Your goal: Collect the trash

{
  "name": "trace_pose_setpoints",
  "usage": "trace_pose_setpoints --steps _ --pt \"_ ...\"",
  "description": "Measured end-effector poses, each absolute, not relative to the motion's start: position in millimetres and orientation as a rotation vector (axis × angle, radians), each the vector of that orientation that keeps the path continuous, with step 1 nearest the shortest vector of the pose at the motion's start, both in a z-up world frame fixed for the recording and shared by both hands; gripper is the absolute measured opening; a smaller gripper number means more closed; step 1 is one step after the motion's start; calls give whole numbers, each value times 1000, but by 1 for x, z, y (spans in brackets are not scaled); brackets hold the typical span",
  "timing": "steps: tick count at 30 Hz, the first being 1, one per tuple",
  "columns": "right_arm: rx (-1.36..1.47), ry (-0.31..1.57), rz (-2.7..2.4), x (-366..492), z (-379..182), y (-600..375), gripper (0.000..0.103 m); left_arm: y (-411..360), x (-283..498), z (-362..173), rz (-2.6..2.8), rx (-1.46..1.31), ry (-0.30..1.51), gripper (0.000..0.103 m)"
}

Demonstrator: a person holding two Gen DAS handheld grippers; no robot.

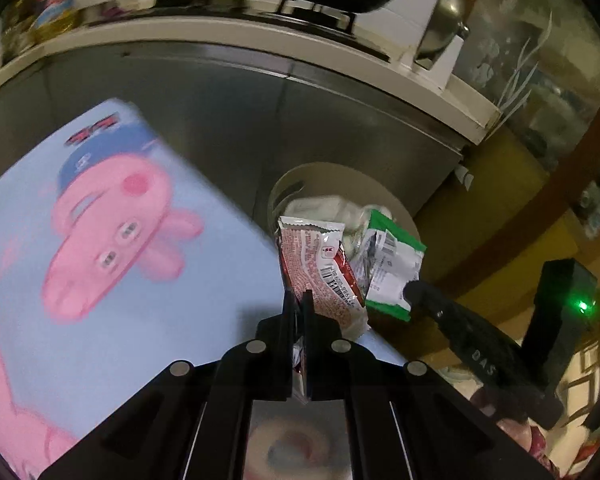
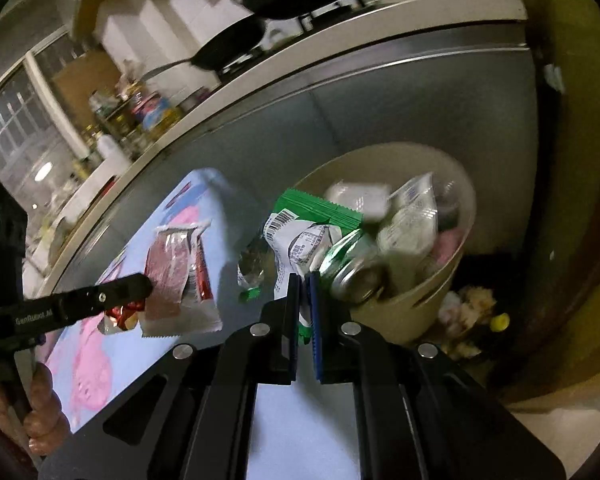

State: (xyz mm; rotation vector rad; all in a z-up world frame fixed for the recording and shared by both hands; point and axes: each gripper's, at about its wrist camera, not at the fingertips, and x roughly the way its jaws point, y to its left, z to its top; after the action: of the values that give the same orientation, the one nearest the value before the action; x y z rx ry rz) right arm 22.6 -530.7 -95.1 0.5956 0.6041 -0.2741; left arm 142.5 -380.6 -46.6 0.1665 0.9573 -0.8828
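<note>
Two grippers: each holding a wrapper beside the trash bin (image 2: 416, 308).
Left gripper (image 1: 299, 304): clenched on red wrapper (image 1: 320, 264).
Right gripper (image 2: 303, 284): clenched on green wrapper (image 2: 300, 236), at the bin's rim.

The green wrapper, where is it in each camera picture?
Left wrist view: the green wrapper is right of centre, beside the red wrapper, in front of the trash bin.
Right wrist view: it is at centre, held by the right hand-held gripper.
Shared landmark: the beige trash bin, just behind the wrapper in both.
</note>
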Motion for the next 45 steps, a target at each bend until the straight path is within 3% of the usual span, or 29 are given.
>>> trace_pose_setpoints --steps 2,3,4,6,7,11,21,30,43,45 --pt "590 616 -295 30 -99 -547 6 -402 148 -50 -881 194 950 5" --pt "587 627 -297 34 -102 -552 9 -415 154 -54 -873 212 952 9" --pt "577 651 -307 41 -107 -559 12 -426 159 -60 -859 236 956 33" --pt "570 689 -328 47 -116 -567 36 -441 165 -69 -817 294 940 69" --pt "591 694 -333 48 -119 -570 47 -445 166 -72 -797 315 920 64" --pt "606 620 -352 31 -112 -572 48 -439 167 -77 -789 338 920 59" --pt "728 593 -317 -15 -111 -518 48 -369 132 -52 -709 285 849 82" --pt "727 612 -280 -37 -90 -459 48 -303 94 -24 -616 248 777 96" --pt "653 582 -225 -62 -43 -397 50 -242 51 9 -592 191 678 99" --pt "645 570 -230 -66 -36 -394 56 -235 49 13 -590 176 667 99"
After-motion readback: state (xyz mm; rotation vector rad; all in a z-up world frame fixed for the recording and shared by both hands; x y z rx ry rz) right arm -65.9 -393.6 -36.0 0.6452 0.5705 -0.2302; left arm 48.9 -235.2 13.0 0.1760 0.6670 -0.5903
